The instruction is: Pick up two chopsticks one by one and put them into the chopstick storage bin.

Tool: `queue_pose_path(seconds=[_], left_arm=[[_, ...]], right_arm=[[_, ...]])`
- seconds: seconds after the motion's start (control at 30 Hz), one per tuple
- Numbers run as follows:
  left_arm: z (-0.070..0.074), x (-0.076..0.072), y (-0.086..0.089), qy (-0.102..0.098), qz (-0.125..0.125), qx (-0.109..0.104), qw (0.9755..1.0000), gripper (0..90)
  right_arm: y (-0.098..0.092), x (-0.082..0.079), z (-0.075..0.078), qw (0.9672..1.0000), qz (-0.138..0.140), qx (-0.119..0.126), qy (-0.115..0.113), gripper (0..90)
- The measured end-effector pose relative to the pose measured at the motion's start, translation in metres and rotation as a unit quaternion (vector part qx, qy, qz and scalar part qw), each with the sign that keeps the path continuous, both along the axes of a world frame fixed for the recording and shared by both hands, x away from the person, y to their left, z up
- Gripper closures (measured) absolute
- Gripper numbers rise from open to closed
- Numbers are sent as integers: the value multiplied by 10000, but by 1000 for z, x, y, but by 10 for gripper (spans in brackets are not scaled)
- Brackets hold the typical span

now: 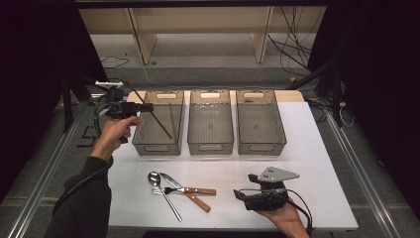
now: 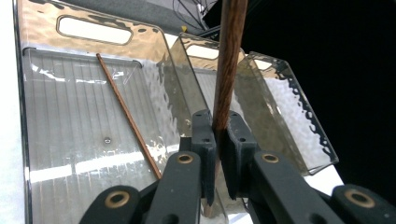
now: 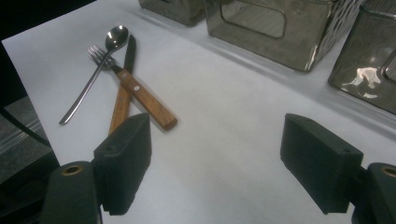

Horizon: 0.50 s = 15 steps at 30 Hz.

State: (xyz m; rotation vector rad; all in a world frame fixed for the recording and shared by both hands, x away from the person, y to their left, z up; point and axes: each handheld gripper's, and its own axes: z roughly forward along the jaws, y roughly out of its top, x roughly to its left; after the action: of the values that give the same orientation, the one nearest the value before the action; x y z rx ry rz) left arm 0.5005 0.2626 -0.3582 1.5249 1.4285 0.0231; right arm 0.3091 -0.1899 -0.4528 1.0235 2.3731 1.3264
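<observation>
Chopstick [image 2: 229, 60], dark wood, is pinched between the closed jaws of the left gripper [image 1: 130, 108], slanting over the leftmost bin [image 1: 159, 119] at ten o'clock on the table [image 1: 307, 148]. A second chopstick [image 2: 128, 116] lies inside that bin. The right gripper [image 3: 217, 163] rests at five o'clock, jaws wide and empty.

A lab-style recording bay rather than a home; a white table [image 1: 307, 148] stands on a grey floor inside a dark metal frame [image 1: 346, 134]; black curtains [image 1: 376, 44] close both sides; loose cables [image 1: 292, 44] trail across the floor behind; bare plywood shelving [image 1: 198, 25] lines the back wall.
</observation>
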Motion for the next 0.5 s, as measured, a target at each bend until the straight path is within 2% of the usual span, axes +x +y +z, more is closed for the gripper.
queue_pose_path(seconds=[0.23,0.5], left_arm=[[-9,13,-7,174,52,184,9997,839],[-19,18,-16,292,-13,264,9992,839]], right_arm=[[-3,-1,1,10000,-20,30,-6,249],[-2,-1,0,10000,23,11,1,249]])
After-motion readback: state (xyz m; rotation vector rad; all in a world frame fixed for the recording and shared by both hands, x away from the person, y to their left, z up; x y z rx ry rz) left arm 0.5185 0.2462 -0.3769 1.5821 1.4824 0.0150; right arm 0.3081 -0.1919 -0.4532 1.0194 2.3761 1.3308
